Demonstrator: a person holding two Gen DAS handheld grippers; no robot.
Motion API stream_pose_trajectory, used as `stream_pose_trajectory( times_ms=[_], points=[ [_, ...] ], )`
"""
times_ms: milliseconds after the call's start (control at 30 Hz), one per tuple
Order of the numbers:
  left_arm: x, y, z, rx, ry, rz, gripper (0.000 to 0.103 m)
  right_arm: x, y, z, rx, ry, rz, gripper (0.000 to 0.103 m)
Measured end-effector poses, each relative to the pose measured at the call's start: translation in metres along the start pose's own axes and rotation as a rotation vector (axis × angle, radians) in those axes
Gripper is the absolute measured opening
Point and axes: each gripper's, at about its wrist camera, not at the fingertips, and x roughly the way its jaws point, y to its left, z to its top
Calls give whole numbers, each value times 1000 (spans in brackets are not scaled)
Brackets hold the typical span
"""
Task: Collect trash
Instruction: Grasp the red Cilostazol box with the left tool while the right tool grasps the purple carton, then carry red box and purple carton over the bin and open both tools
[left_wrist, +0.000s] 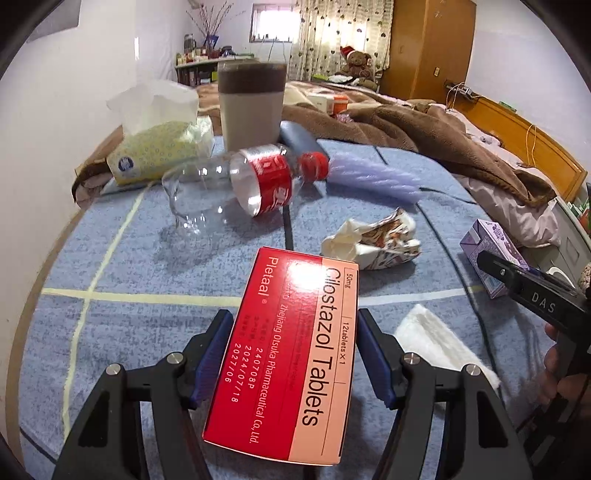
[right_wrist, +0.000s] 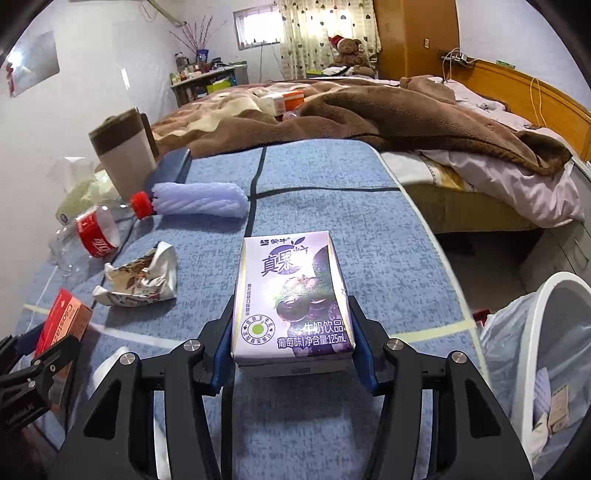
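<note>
My left gripper is shut on a red Cilostazol tablet box and holds it above the blue mat. My right gripper is shut on a purple grape milk carton, also seen at the right in the left wrist view. On the mat lie an empty cola bottle, a crumpled paper wrapper, a purple foam net sleeve and a white tissue. A white bin with a plastic liner stands low on the right.
A tissue pack and a brown-and-grey cup stand at the mat's far left. A dark blue case lies behind the bottle. A bed with a brown blanket lies beyond. The mat's right edge drops toward the floor.
</note>
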Motion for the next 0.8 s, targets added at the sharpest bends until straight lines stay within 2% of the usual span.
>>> stream_pose_trajectory(
  times_ms=[500,800],
  points=[
    [-61,-52,-2,59,-104,-76,69,-67,-31,-5,21,-104,45,55],
    [-91,-98,-1,114,-169,-150,69,-108,-63,-14,42,-169,14,55]
  ],
)
